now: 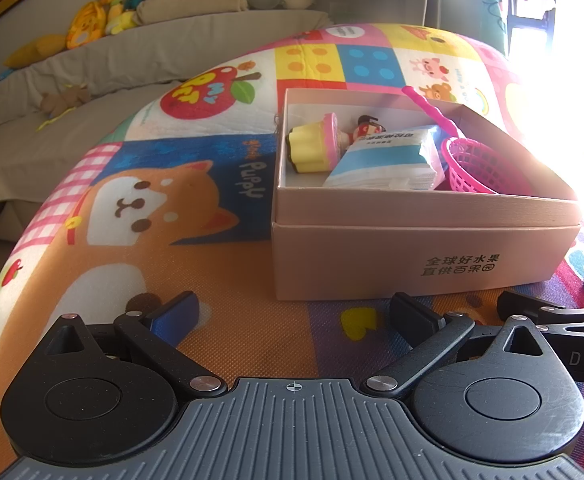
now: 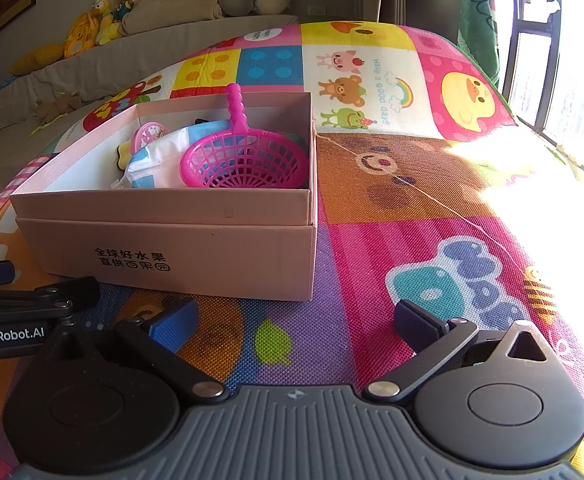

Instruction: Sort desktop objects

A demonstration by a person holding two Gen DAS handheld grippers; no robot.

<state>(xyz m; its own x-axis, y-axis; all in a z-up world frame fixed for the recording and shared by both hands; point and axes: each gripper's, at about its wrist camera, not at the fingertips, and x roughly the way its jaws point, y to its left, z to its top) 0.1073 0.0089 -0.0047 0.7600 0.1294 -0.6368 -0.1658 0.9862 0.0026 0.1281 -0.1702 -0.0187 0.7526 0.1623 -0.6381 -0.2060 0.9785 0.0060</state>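
A pink cardboard box [image 1: 424, 268] [image 2: 196, 252] stands on the colourful play mat. Inside lie a pink plastic scoop net [image 1: 480, 164] [image 2: 244, 164], a blue-and-white tissue pack [image 1: 388, 160] [image 2: 152, 164], a yellow-and-pink cupcake toy [image 1: 316, 148] [image 2: 144, 136] and a small red doll figure [image 1: 366, 126]. My left gripper [image 1: 296, 316] is open and empty, just in front of the box's near left side. My right gripper [image 2: 296, 320] is open and empty, in front of the box's near right corner. Each gripper's fingers [image 1: 532, 312] [image 2: 36, 296] show at the edge of the other's view.
The play mat [image 2: 412, 208] spreads to the right of the box, with strong sunlight from a window [image 2: 552, 60] on the right. A thin string [image 2: 432, 196] lies across the mat. A covered sofa [image 1: 72, 92] with plush toys [image 1: 92, 24] stands behind, at the left.
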